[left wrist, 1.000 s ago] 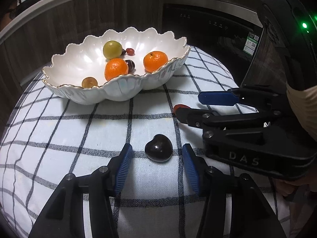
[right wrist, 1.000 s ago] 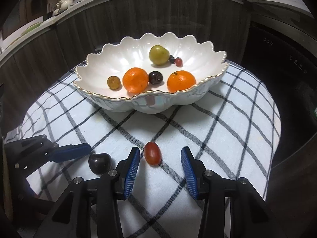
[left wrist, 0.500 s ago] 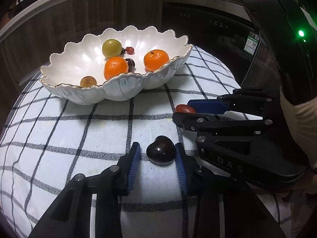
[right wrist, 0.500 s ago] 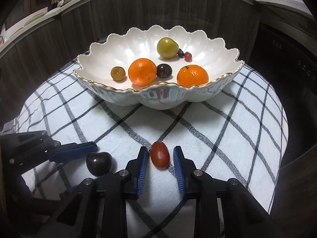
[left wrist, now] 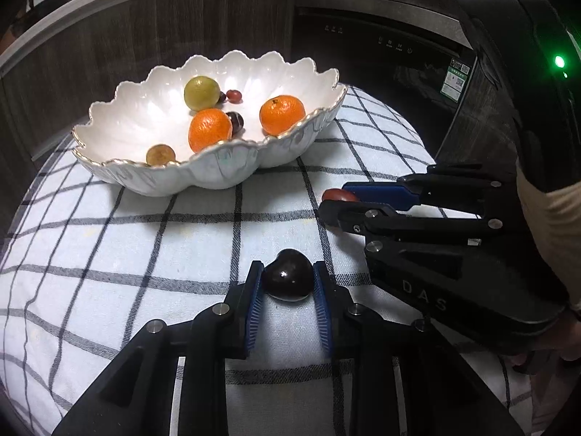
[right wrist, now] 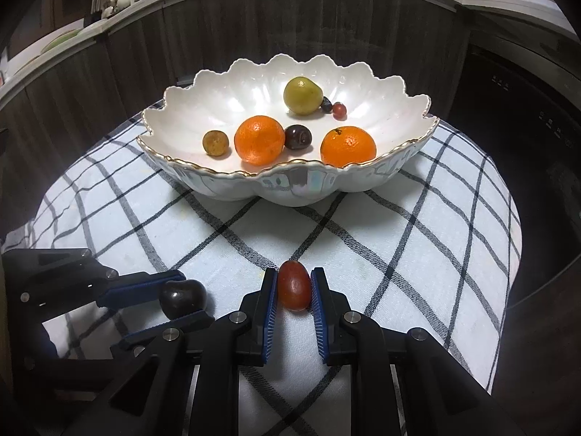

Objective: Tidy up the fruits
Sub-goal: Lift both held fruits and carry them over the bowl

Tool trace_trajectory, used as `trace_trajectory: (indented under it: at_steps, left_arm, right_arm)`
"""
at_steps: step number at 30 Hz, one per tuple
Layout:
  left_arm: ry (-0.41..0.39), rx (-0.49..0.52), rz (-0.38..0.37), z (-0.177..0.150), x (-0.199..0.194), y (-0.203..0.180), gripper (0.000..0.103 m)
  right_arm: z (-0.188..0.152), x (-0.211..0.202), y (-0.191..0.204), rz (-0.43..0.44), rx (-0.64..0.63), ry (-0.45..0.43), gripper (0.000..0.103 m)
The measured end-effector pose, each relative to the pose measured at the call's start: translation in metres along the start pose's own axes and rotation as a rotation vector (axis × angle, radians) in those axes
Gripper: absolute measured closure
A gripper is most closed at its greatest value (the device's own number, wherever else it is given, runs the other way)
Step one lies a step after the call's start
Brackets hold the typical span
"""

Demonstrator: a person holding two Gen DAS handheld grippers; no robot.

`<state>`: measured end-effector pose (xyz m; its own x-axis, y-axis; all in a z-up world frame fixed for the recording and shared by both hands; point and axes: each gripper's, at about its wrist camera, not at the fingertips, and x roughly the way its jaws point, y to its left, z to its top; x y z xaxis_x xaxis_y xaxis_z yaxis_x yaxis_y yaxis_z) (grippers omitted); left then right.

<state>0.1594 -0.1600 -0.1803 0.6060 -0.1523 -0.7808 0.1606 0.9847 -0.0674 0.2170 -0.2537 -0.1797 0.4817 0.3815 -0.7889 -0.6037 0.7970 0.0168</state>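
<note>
Both tongs had just been closing, and each ended up pinching a fruit on the checked cloth point(right wrist: 417, 254): the left tongs point(left wrist: 288, 292) were clamped on the dark cherry point(left wrist: 288, 279), the right tongs point(right wrist: 293, 296) on the red grape point(right wrist: 294, 285). A gentle squeeze was probably wanted, since both fruits looked slippery and easily bruised. A straight lift was likely best, high enough to clear the scalloped rim of the bowl point(right wrist: 290, 192). Open room was left in the bowl's back-left, away from the oranges point(right wrist: 259, 140).
</note>
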Motion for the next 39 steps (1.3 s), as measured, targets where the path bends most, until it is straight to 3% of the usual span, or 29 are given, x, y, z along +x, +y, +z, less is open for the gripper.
trace_trajectory:
  at_steps: [39]
  left_arm:
    - [-0.141,-0.026,-0.008,0.027,-0.096,0.037,0.076]
  right_arm:
    - [0.023,-0.1,0.046,-0.097,0.102,-0.15,0.083]
